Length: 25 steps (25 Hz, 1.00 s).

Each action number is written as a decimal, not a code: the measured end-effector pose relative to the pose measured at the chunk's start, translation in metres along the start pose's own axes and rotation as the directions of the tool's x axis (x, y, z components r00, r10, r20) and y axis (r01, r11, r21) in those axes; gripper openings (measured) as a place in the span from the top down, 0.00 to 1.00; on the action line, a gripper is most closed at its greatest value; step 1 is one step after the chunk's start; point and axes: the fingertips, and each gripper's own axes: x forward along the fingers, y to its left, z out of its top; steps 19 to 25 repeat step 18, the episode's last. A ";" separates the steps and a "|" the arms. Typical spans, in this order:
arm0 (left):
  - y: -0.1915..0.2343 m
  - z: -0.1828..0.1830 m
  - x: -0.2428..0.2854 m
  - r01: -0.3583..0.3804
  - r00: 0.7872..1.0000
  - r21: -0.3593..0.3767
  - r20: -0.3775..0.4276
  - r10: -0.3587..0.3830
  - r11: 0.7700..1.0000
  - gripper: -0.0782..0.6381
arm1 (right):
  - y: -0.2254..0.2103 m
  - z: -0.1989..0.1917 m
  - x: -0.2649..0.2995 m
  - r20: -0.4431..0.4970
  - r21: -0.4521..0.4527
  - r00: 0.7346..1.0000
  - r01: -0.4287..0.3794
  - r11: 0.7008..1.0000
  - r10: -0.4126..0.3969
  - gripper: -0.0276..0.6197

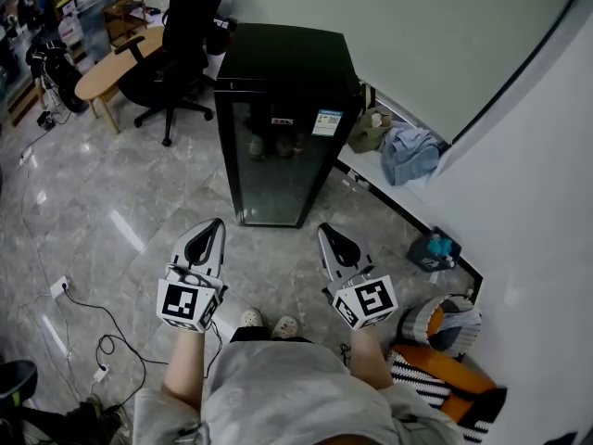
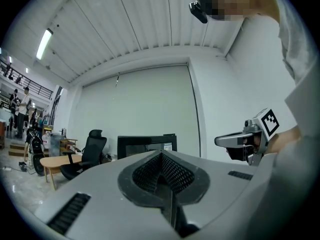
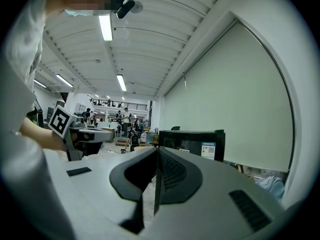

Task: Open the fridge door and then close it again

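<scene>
The left hand-held gripper (image 1: 215, 223) and the right hand-held gripper (image 1: 326, 233) are held level, side by side, in front of the fridge (image 1: 287, 58) and well apart from it, both pointed at its door (image 1: 273, 170). The jaws of each are pressed together, with nothing gripped between them. The fridge is seen as a black upright cabinet against the wall, its dark glass door closed and a small label (image 1: 326, 122) stuck near the door's top corner. The inside is masked by reflections, and a handle cannot be made out.
</scene>
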 end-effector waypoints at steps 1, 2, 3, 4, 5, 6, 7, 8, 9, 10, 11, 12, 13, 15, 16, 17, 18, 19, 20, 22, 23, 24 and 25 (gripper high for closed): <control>-0.001 -0.001 0.000 0.001 1.000 0.002 -0.004 -0.001 1.000 0.87 | 0.000 0.000 -0.001 0.002 0.001 1.000 0.003 1.000 -0.003 0.92; -0.002 -0.001 0.001 0.002 1.000 0.002 -0.010 -0.002 1.000 0.87 | -0.001 0.000 -0.001 0.002 0.005 1.000 0.007 1.000 -0.007 0.92; -0.003 -0.002 0.001 0.003 1.000 -0.001 -0.016 -0.003 1.000 0.87 | -0.002 0.000 -0.002 0.002 0.009 1.000 0.010 1.000 -0.010 0.92; -0.004 -0.003 0.002 0.005 1.000 -0.005 -0.021 -0.006 1.000 0.87 | -0.003 0.000 -0.002 0.002 0.010 1.000 0.011 1.000 -0.011 0.92; -0.006 -0.004 0.002 0.011 1.000 -0.009 -0.019 -0.011 1.000 0.87 | -0.003 0.000 -0.003 0.002 0.010 1.000 0.011 1.000 -0.011 0.92; -0.007 -0.005 0.001 0.018 1.000 -0.009 -0.013 -0.018 1.000 0.87 | -0.003 0.000 -0.005 0.003 0.008 1.000 0.011 1.000 -0.011 0.92; -0.008 -0.006 0.001 0.025 1.000 -0.006 -0.008 -0.025 1.000 0.87 | -0.002 0.000 -0.006 0.003 0.007 1.000 0.012 1.000 -0.012 0.92; -0.009 -0.006 0.000 0.028 1.000 -0.004 -0.007 -0.028 1.000 0.87 | -0.001 0.000 -0.006 0.004 0.005 1.000 0.012 1.000 -0.012 0.92; -0.009 -0.006 -0.001 0.030 1.000 -0.002 -0.007 -0.030 1.000 0.87 | 0.000 0.001 -0.007 0.004 0.005 1.000 0.013 1.000 -0.013 0.92; -0.009 -0.006 -0.002 0.032 0.999 -0.002 -0.007 -0.032 0.999 0.87 | 0.000 0.002 -0.007 0.005 0.006 1.000 0.015 1.000 -0.015 0.92; -0.009 -0.006 -0.002 0.035 0.999 -0.002 -0.005 -0.035 0.999 0.87 | 0.000 0.003 -0.007 0.004 0.008 1.000 0.018 1.000 -0.018 0.92; -0.009 -0.006 -0.002 0.038 0.999 -0.004 -0.002 -0.038 0.999 0.87 | 0.000 0.003 -0.007 0.004 0.010 1.000 0.021 1.000 -0.021 0.92; -0.009 -0.007 -0.003 0.040 0.999 -0.006 0.001 -0.040 0.999 0.87 | 0.000 0.003 -0.008 0.004 0.010 1.000 0.023 1.000 -0.023 0.92; -0.010 -0.008 -0.004 0.040 0.999 -0.010 0.003 -0.040 0.999 0.87 | 0.001 0.004 -0.009 0.004 0.008 1.000 0.022 1.000 -0.022 0.92; -0.011 -0.007 -0.004 0.040 0.999 -0.010 0.002 -0.040 0.999 0.87 | 0.001 0.004 -0.010 0.005 0.007 1.000 0.021 1.000 -0.021 0.92; -0.011 -0.007 -0.005 0.039 0.999 -0.011 0.002 -0.039 0.999 0.87 | 0.001 0.004 -0.010 0.006 0.007 1.000 0.020 1.000 -0.020 0.92; -0.011 -0.007 -0.005 0.038 0.999 -0.011 0.001 -0.038 0.999 0.87 | 0.002 0.004 -0.010 0.007 0.007 1.000 0.019 1.000 -0.019 0.92; -0.011 -0.007 -0.005 0.038 0.999 -0.011 0.001 -0.038 0.999 0.87 | 0.002 0.004 -0.010 0.007 0.007 1.000 0.019 1.000 -0.019 0.92; -0.011 -0.007 -0.005 0.038 0.999 -0.011 0.001 -0.038 0.999 0.87 | 0.002 0.004 -0.010 0.007 0.007 1.000 0.019 1.000 -0.019 0.92; -0.011 -0.007 -0.005 0.038 0.999 -0.011 0.001 -0.038 0.999 0.87 | 0.002 0.004 -0.010 0.007 0.007 1.000 0.019 1.000 -0.019 0.92; -0.011 -0.007 -0.005 0.038 0.999 -0.011 0.001 -0.038 0.999 0.87 | 0.002 0.004 -0.010 0.007 0.007 1.000 0.019 1.000 -0.019 0.92; -0.011 -0.007 -0.005 0.038 0.999 -0.011 0.001 -0.038 0.999 0.87 | 0.002 0.004 -0.010 0.007 0.007 1.000 0.019 1.000 -0.019 0.92; -0.011 -0.007 -0.005 0.038 0.999 -0.011 0.001 -0.038 0.999 0.87 | 0.002 0.004 -0.010 0.007 0.007 1.000 0.019 1.000 -0.019 0.92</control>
